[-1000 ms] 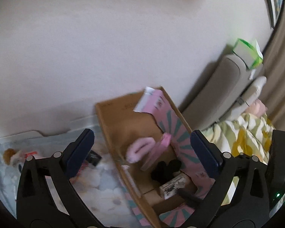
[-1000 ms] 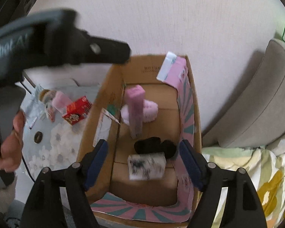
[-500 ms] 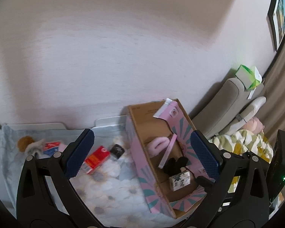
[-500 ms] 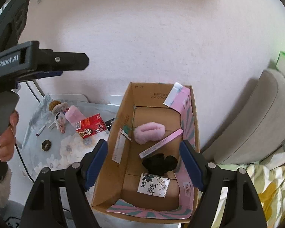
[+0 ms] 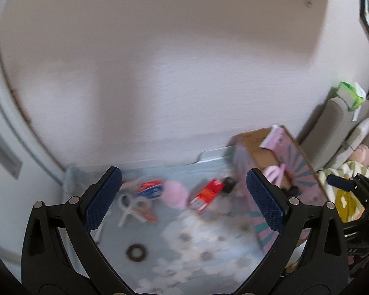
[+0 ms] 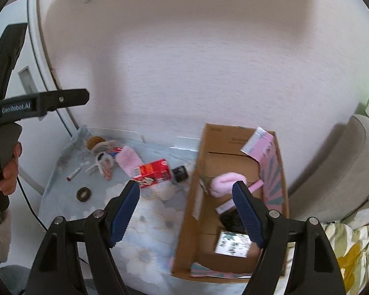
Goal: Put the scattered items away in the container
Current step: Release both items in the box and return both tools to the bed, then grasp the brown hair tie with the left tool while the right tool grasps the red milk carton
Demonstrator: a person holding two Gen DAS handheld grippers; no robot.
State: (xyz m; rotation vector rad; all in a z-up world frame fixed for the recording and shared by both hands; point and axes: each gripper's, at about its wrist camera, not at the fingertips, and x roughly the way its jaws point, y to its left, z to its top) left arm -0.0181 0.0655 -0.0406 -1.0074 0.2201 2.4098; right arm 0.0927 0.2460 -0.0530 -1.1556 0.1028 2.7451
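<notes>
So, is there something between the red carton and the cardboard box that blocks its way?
Partly. A small black item lies between the red carton and the cardboard box wall. The wall itself must be cleared from above. Both claws, left and right, are open and empty.

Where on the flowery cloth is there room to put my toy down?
The near part of the cloth is bare, between the dark ring and the cardboard box. The far end is crowded: red carton, pink sock, small bits by the wall.
</notes>
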